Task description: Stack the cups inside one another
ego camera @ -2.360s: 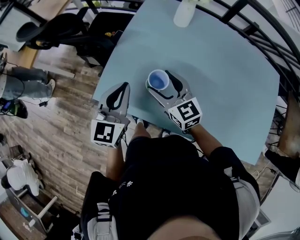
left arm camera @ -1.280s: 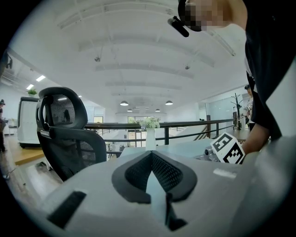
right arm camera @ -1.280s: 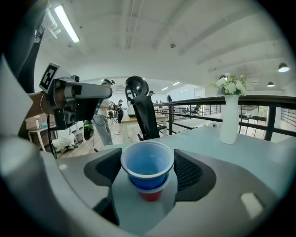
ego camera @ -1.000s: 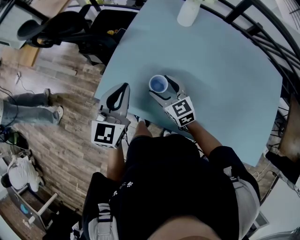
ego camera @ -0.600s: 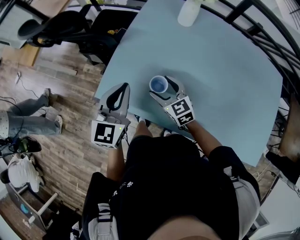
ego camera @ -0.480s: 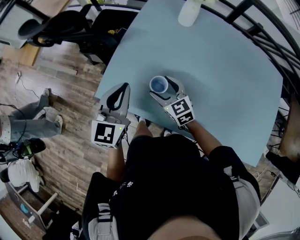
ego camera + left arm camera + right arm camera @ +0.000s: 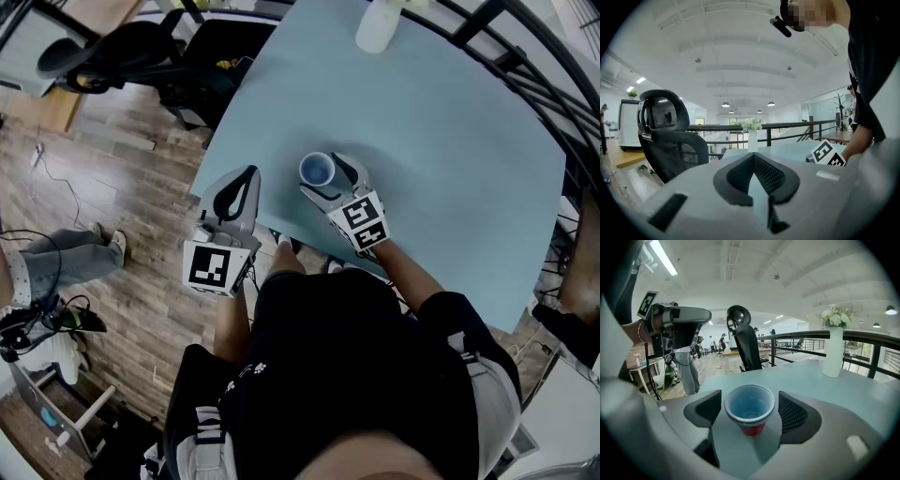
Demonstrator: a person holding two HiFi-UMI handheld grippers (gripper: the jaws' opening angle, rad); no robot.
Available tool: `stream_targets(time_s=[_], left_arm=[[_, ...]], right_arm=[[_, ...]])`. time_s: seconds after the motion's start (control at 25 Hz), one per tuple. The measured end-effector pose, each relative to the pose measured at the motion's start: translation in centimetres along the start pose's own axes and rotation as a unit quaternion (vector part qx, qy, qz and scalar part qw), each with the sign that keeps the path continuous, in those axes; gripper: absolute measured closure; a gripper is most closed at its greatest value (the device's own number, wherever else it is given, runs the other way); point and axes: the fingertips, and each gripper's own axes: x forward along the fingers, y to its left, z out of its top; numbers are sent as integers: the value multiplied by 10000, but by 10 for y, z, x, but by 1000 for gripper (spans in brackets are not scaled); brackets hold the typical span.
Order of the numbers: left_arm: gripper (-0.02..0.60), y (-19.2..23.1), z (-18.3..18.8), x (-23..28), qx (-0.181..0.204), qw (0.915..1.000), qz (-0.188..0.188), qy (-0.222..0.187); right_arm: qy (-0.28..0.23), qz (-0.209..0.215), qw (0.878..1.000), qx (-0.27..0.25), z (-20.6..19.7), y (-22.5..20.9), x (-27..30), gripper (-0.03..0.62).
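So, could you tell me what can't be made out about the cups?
Cup count: right gripper view sees the cup stack only from above; nested rims too fine to count.
Stack's base: hidden by the body of the right gripper, in its view.
Left gripper view: body of the left gripper fills the lower frame; no cup shows.

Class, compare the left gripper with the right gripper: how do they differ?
The left gripper has its jaws together; the right gripper has them apart. The left gripper is empty; the right gripper has nested cups, blue in red, standing between its jaws. The left gripper sits at the table corner; the right gripper is further in. Both bear marker cubes.
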Motion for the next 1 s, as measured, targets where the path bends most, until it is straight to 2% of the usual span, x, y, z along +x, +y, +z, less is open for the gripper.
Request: stream_targets(time_s=[0.36, 0.48, 0.6, 0.84, 0.88, 1.0], left_arm=[[592, -3, 0, 1, 2, 10000, -48, 7], [592, -5, 1, 4, 20, 9999, -99, -13], [592, -9, 3, 7, 27, 9998, -175, -24], [592, -24, 6, 17, 68, 9993, -369, -45], [592, -26, 7, 19, 80, 9991, -409, -48], [592, -34, 8, 24, 110, 9985, -528, -37]], right_arm=[[-467, -83, 9988, 76, 25, -2, -14, 203], [-735, -156, 9970, 172, 39, -5, -24, 239], [-1048, -346, 9936, 254, 53, -10, -39, 318], [-1867, -1042, 9765, 280, 84, -34, -84, 561], [-1954, -1143, 9736, 289, 88, -38, -92, 582], [-2191, -1305, 9663, 356, 98, -46, -113, 582]])
